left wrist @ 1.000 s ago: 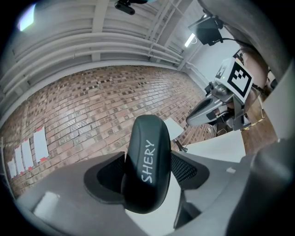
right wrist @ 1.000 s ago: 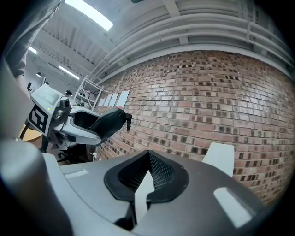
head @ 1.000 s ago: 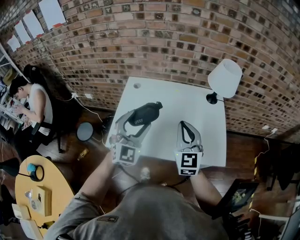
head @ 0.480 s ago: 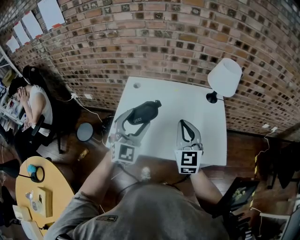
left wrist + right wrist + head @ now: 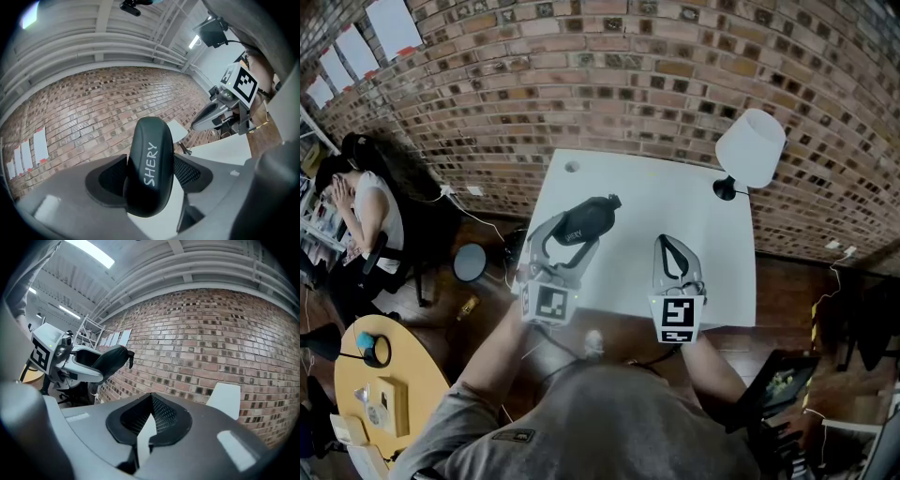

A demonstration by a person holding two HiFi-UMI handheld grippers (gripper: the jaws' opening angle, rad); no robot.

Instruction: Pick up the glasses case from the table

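Note:
The black glasses case [image 5: 586, 218] with white lettering sits lengthwise between the jaws of my left gripper [image 5: 574, 232], over the left part of the white table [image 5: 675, 202]. In the left gripper view the case [image 5: 149, 140] fills the gap of the left gripper [image 5: 150, 174], with both mesh pads against its sides. The right gripper view shows the case [image 5: 110, 359] held up in the air by the left gripper [image 5: 70, 364]. My right gripper [image 5: 668, 247] hovers over the table's near right part, shut and empty, its pads meeting in its own view [image 5: 150, 416].
A white lamp [image 5: 750, 150] stands at the table's far right corner, in front of the brick wall. A person [image 5: 356, 206] sits at the left. A round wooden table [image 5: 370, 375] with small items is at the lower left, a tablet [image 5: 778, 384] at the lower right.
The head view has shifted slightly. Both grippers and the case keep their places. The seated person at the left has raised a hand to the head.

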